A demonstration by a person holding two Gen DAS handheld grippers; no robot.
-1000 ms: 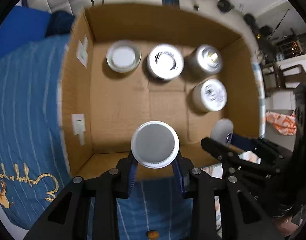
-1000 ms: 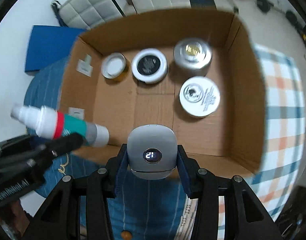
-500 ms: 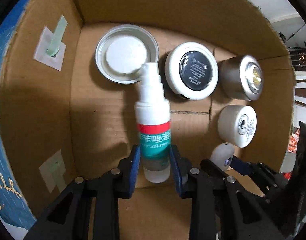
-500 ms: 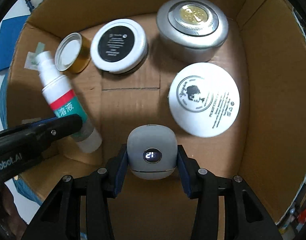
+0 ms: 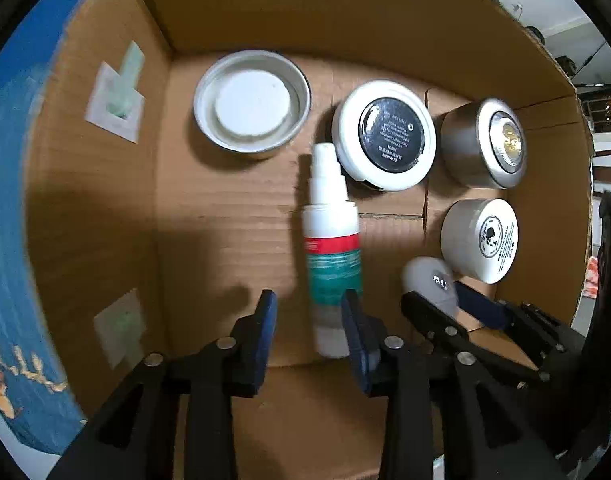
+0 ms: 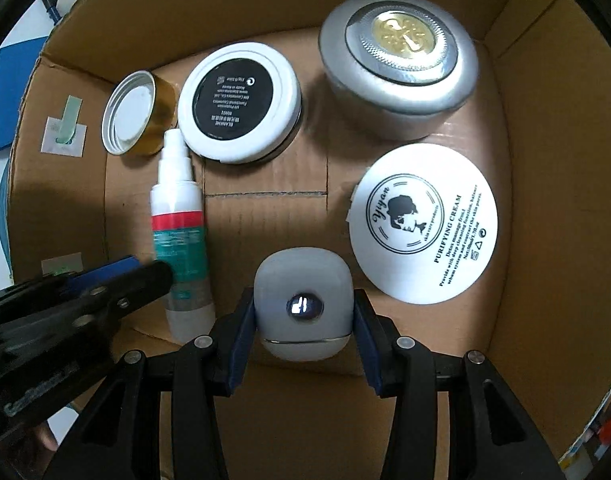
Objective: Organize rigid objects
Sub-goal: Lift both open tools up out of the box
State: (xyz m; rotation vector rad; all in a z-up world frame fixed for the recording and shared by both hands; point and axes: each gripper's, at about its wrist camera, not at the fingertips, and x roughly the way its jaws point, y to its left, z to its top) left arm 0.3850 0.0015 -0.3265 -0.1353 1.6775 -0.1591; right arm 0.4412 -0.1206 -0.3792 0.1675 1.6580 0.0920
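Now the left gripper (image 5: 309, 316) has let go: half a second earlier its blue pads clamped the white spray bottle with a red and teal label (image 5: 332, 248), and here the jaws stand apart, the bottle lying on the floor of the brown cardboard box (image 5: 225, 208). The bottle's base sits against the inner face of the right pad (image 5: 355, 336), well clear of the left one, and its nozzle points toward the far wall, just beside the white round compact with a black centre (image 5: 385, 136).

The right gripper (image 6: 303, 322) remains closed on the pale grey rounded case with a small lit display (image 6: 302, 304), low inside the box near its front wall, as before. Just right of the case rests the white round cream tin with black print (image 6: 423, 224); beyond that stands the silver round jar with a gold centre (image 6: 399, 56). An upturned metal lid with a gold side (image 6: 133, 114) lies at the far left.

Outside the box, blue striped fabric (image 5: 5, 220) shows at the left.
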